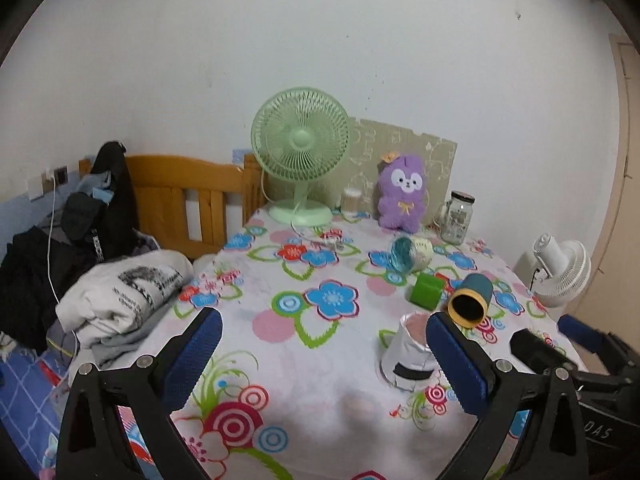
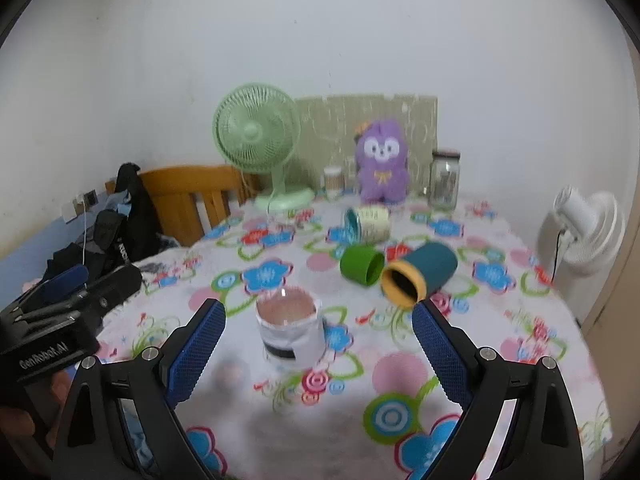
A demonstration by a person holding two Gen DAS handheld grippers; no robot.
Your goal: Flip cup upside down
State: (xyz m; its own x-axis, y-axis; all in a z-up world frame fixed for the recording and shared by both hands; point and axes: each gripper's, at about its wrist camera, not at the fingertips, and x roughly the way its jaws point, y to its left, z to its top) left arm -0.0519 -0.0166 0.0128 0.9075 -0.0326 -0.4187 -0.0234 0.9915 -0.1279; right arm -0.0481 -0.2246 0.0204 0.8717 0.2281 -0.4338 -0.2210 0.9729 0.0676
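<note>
A white cup with a pink inside and a black band (image 2: pixel 290 330) stands upright, mouth up, on the flowered tablecloth (image 2: pixel 400 372). It shows in the left wrist view (image 1: pixel 410 354) partly behind my left gripper's right finger. My right gripper (image 2: pixel 318 312) is open and empty, with the cup between and just beyond its fingertips. My left gripper (image 1: pixel 324 320) is open and empty, to the left of the cup. Its body shows at the left of the right wrist view (image 2: pixel 52 320).
Lying on their sides behind the cup are a teal cup with a yellow rim (image 2: pixel 418 278), a green cup (image 2: pixel 360 266) and a pale cup (image 2: pixel 368 224). At the back stand a green fan (image 2: pixel 260 148), a purple plush (image 2: pixel 382 164) and a glass jar (image 2: pixel 444 180). A white fan (image 2: pixel 584 228) stands at the right.
</note>
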